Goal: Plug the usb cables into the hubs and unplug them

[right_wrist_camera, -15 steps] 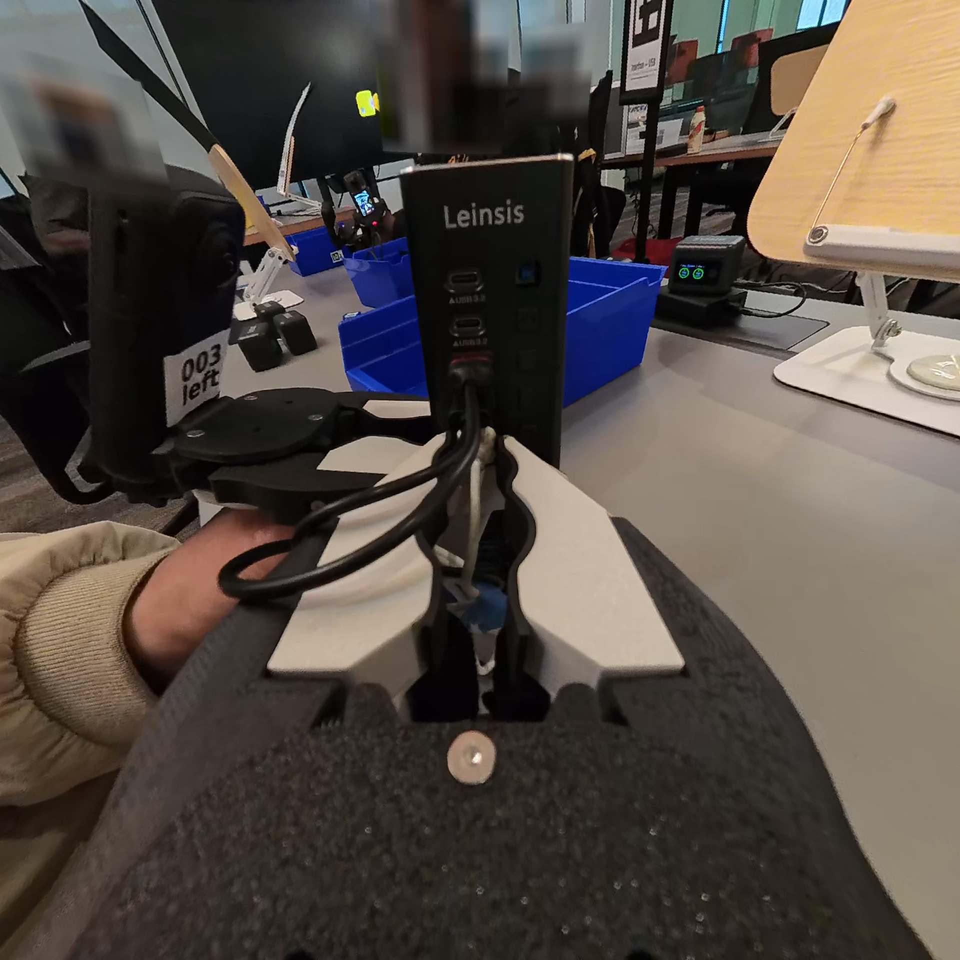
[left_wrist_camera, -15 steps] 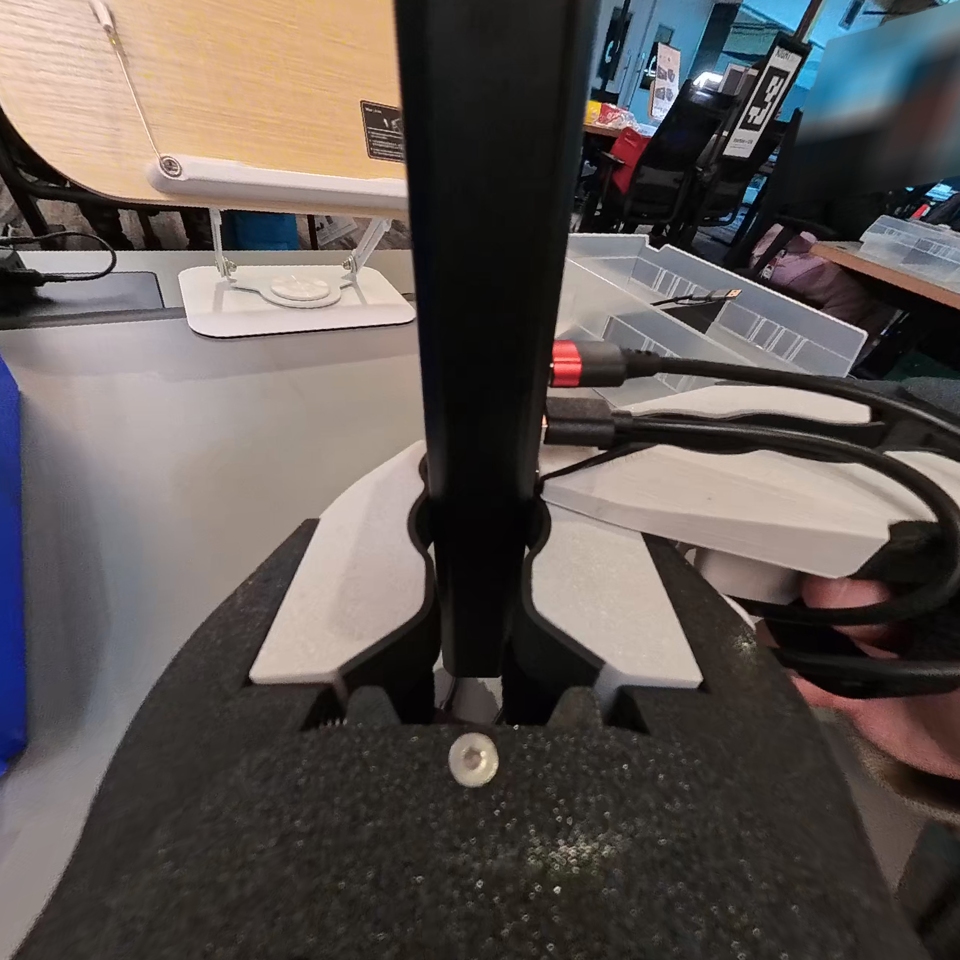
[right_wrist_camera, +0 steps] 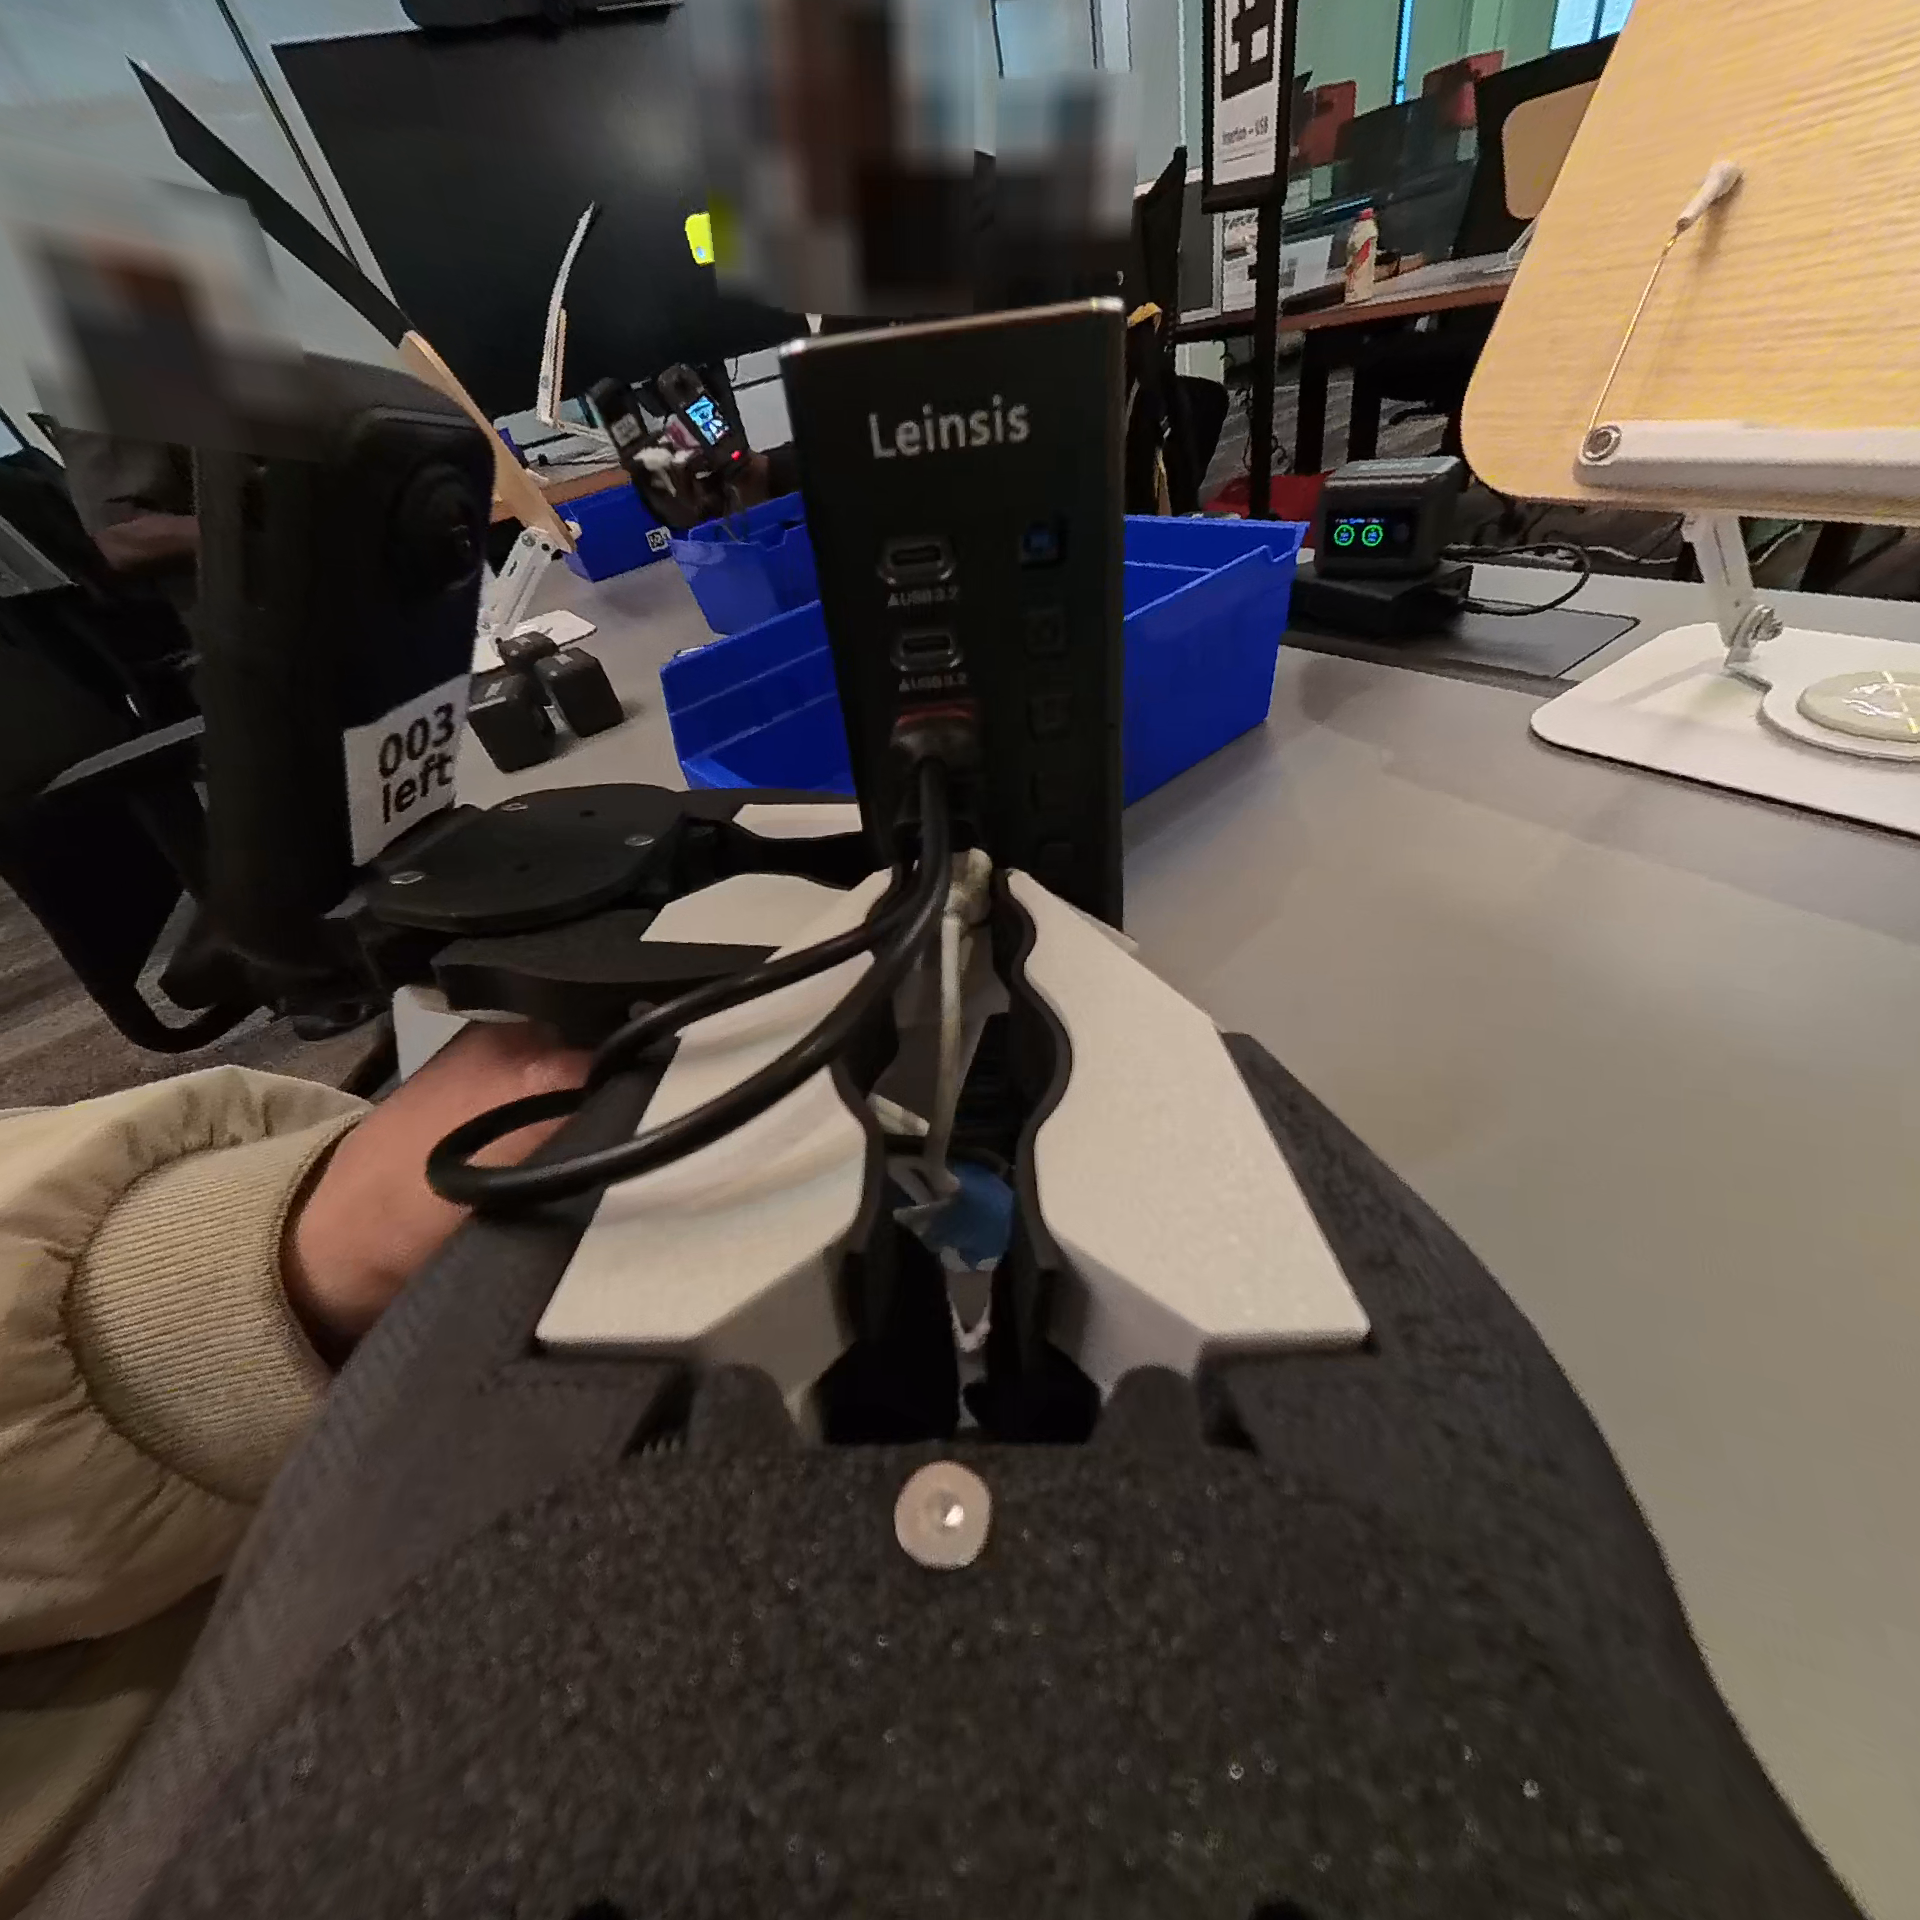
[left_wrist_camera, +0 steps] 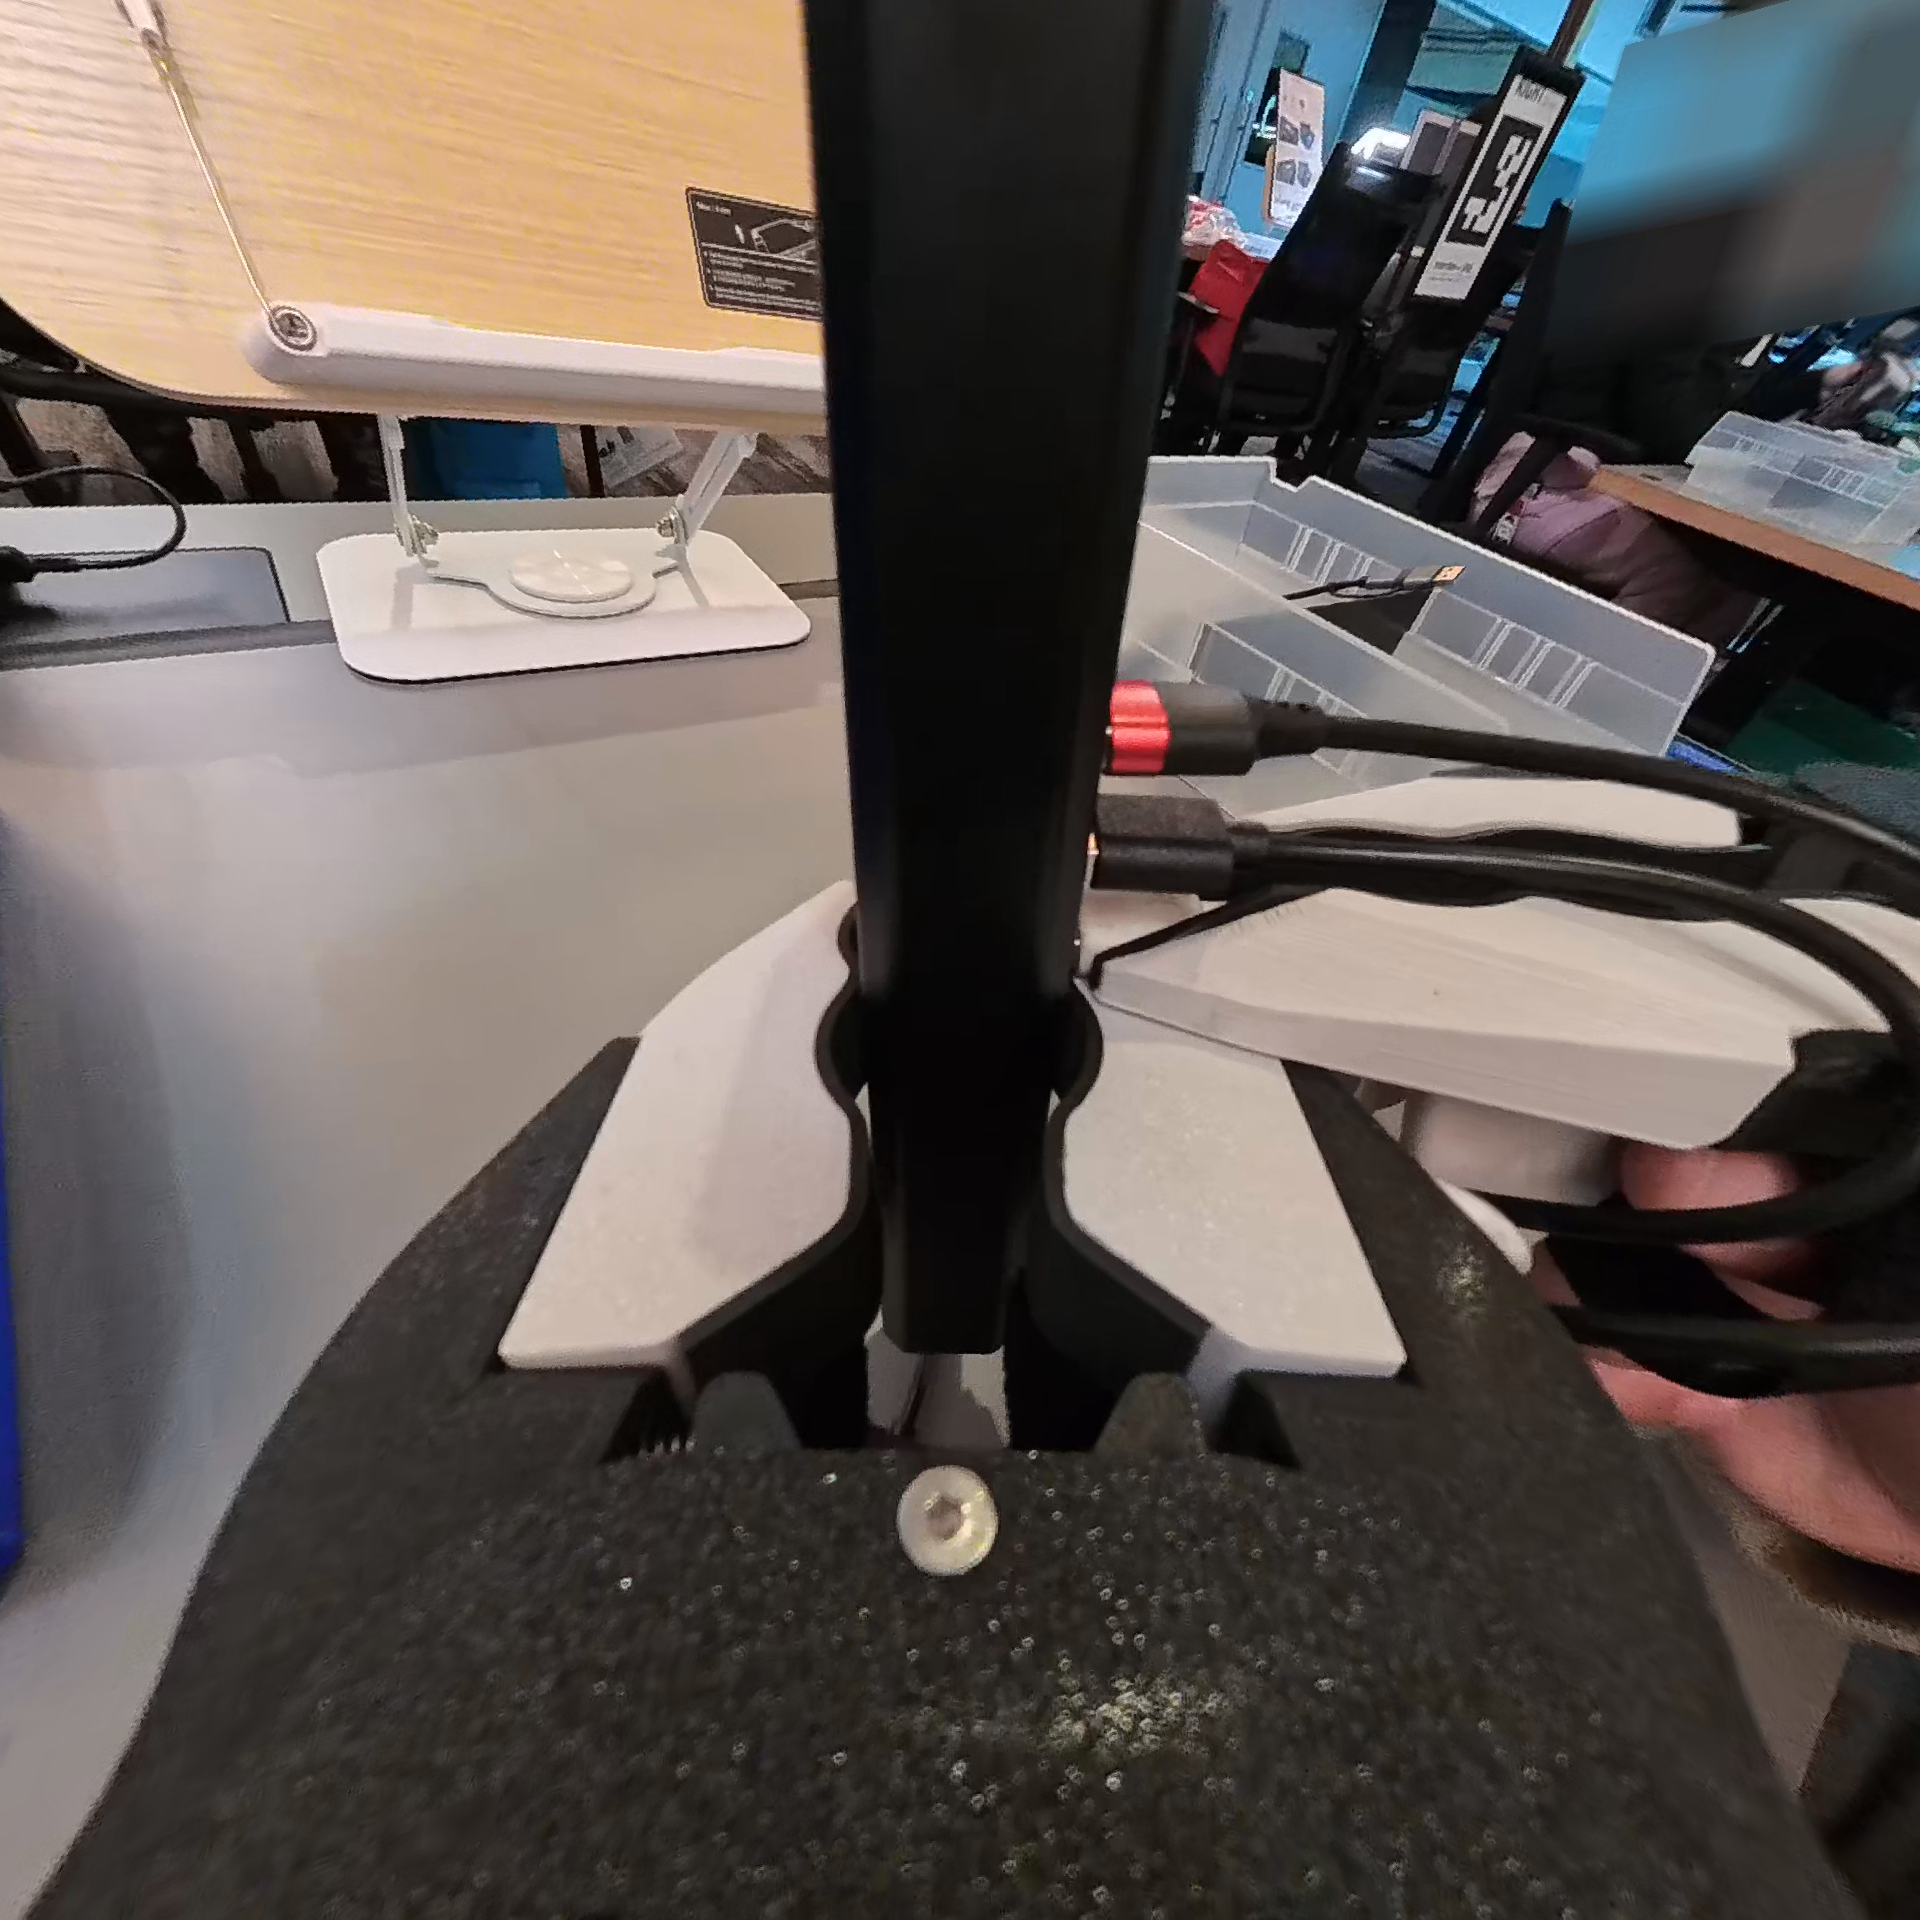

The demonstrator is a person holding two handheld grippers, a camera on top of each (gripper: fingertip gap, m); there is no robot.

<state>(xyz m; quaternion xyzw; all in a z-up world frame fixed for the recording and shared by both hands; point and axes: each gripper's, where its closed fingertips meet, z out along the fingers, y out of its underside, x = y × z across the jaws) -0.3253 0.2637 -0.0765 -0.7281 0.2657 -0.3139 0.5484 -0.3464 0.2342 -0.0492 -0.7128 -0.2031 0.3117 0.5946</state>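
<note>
Left gripper (left_wrist_camera: 961, 1049) clamps upright black slab hub (left_wrist_camera: 987, 520); right gripper (right_wrist_camera: 961, 914), directly facing its ports, pinches black USB plug (left_wrist_camera: 1158, 860).

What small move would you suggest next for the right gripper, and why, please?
Probably push the black USB plug straight into the black hub. It sits just below the seated red-collared plug, seemingly not fully home, with the right gripper on its cable and the left gripper clamping the hub upright.

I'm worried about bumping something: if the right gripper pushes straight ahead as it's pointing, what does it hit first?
Probably the black hub, standing upright right at the right gripper tips, with the black cable plugs between. Depth is unclear, but nothing else lies nearer.
</note>
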